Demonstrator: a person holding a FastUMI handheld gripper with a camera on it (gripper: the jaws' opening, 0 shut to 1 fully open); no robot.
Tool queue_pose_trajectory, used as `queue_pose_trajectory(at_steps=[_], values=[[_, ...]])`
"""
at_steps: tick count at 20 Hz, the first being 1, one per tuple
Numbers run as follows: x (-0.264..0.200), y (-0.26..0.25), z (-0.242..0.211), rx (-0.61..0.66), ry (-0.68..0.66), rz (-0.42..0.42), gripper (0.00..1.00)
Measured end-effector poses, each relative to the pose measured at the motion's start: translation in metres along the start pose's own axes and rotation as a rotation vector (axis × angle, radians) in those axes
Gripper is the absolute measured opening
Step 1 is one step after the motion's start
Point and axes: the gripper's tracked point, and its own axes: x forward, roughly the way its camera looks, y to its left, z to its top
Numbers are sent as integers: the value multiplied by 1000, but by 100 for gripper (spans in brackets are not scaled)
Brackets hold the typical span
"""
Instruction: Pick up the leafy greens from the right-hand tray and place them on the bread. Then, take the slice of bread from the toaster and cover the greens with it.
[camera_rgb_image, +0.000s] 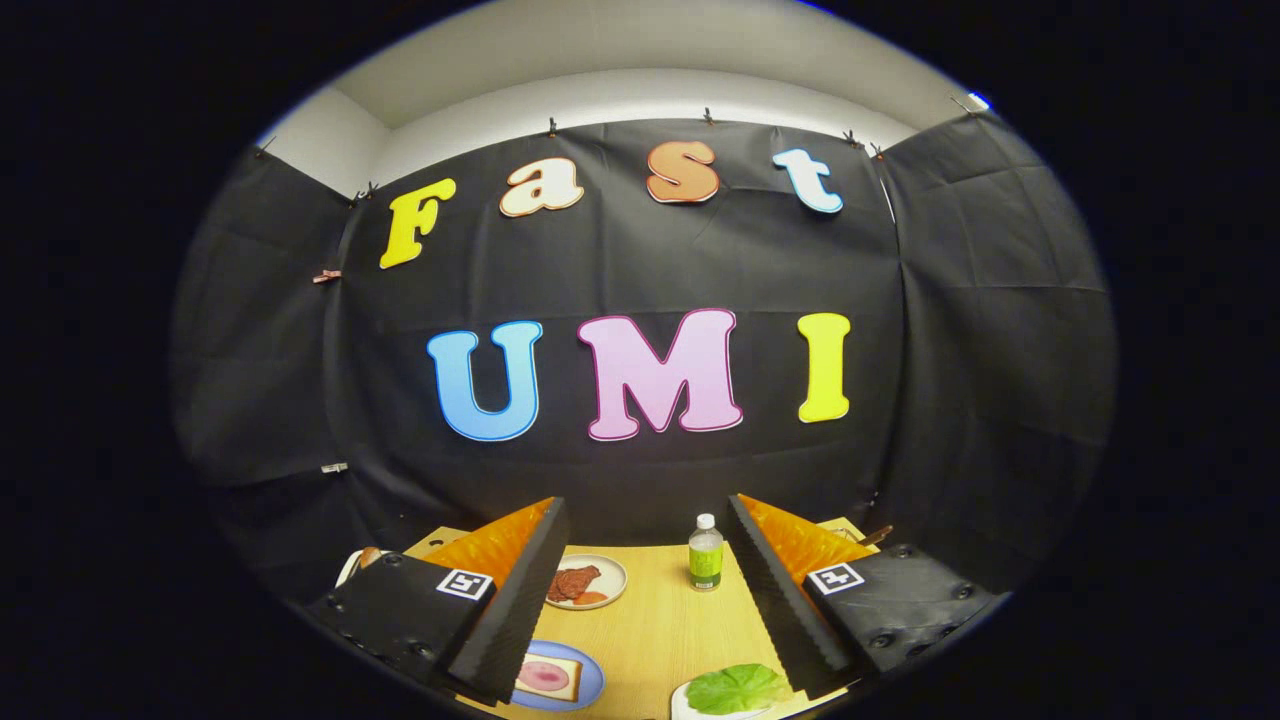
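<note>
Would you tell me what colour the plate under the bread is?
Blue plate, under the bread; gripper view, tool open above.

The booth is closed in by black cloth (640, 260), creased in spots and pinned up along its top edge with small clips (551, 127). Plain white wall (640, 95) is seen above it. A light wooden table (660, 630) is set below.

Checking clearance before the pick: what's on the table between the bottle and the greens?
Bare wooden table in the gripper view. The bottle stands beyond the open jaws; the greens lie near the right one. Gripper holds nothing.
</note>
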Motion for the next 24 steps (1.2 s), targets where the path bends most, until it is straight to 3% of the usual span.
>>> queue_pose_trajectory(at_steps=[6,10,17,24], values=[[-18,-14,-25,-50,59,-104,98],[-20,-33,-85,-73,199,-97,98],[-26,-59,-223,-43,525,-6,99],[-30,-104,-347,-121,828,88,99]])
